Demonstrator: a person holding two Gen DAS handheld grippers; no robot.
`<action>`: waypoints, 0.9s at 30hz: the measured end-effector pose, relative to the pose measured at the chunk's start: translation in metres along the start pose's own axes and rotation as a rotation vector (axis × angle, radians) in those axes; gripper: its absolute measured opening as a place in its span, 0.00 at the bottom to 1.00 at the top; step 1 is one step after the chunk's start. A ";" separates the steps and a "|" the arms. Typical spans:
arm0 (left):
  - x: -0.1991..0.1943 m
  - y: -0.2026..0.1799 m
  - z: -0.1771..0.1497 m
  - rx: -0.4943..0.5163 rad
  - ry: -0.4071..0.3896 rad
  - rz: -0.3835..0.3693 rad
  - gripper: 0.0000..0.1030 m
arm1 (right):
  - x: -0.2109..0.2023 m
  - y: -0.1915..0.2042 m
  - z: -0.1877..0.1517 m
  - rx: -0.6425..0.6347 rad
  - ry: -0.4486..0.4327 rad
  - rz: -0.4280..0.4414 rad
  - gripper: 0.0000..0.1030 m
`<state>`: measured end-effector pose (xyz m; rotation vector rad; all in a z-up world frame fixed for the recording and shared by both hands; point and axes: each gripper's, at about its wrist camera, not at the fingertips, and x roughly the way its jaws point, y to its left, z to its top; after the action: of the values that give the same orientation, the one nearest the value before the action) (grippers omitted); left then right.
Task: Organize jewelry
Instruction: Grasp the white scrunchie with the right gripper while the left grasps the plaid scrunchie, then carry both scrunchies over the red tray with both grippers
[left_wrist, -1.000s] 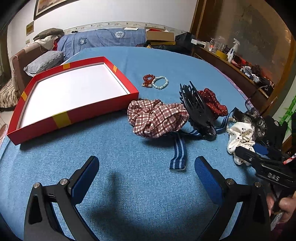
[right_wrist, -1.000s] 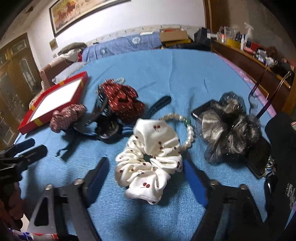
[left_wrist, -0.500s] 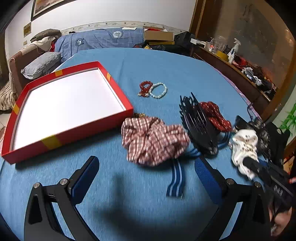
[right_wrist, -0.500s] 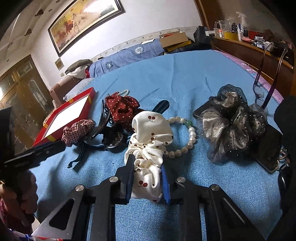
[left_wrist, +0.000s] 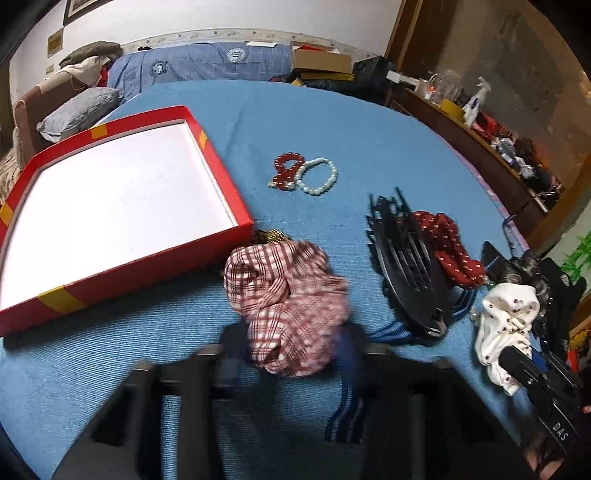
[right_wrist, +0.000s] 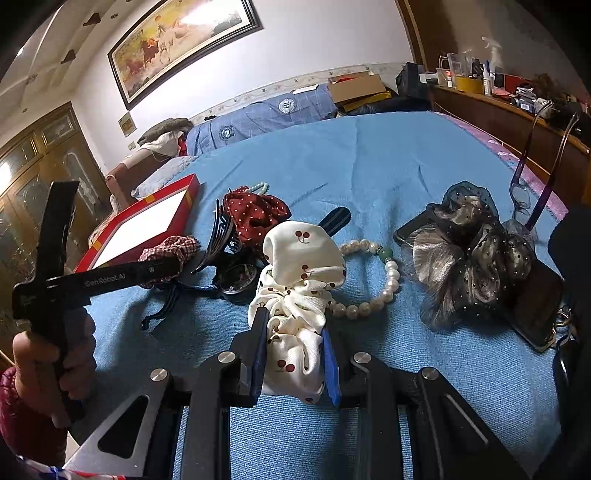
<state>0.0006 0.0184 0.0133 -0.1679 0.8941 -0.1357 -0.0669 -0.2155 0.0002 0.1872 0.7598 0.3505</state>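
Observation:
A plaid red-and-white scrunchie (left_wrist: 284, 291) lies on the blue cloth just right of the red box (left_wrist: 155, 258). My left gripper (left_wrist: 291, 354) is blurred; its jaws are closing, and the pads press the scrunchie's near end from both sides. In the right wrist view, my right gripper (right_wrist: 293, 354) is shut on the near end of a white cherry-print scrunchie (right_wrist: 299, 266), whose far part stands up. A red bead bracelet (left_wrist: 288, 171) and a white pearl bracelet (left_wrist: 319, 179) lie together farther back.
A black claw clip (left_wrist: 410, 266), a red dotted scrunchie (left_wrist: 447, 247) and a blue striped ribbon (left_wrist: 347, 417) lie between the two grippers. On the right are a pearl bracelet with a green bead (right_wrist: 373, 280), a grey-black scrunchie (right_wrist: 472, 254) on a phone (right_wrist: 535, 310), and purple glasses (right_wrist: 532, 184).
My left gripper moved forward to the plaid scrunchie and its wide-open jaws came together on it. My right gripper closed on the white scrunchie and has tilted it up.

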 end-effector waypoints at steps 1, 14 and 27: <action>-0.003 -0.002 -0.001 0.002 -0.008 -0.008 0.19 | 0.000 0.000 0.000 0.002 -0.002 -0.001 0.28; -0.044 -0.024 -0.013 0.067 -0.122 -0.022 0.17 | -0.009 -0.001 -0.003 -0.007 -0.043 0.006 0.28; -0.065 -0.038 -0.019 0.109 -0.165 -0.043 0.17 | -0.014 -0.004 -0.003 0.000 -0.061 0.004 0.28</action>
<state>-0.0567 -0.0086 0.0592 -0.0951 0.7168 -0.2074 -0.0777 -0.2242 0.0057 0.1987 0.6990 0.3468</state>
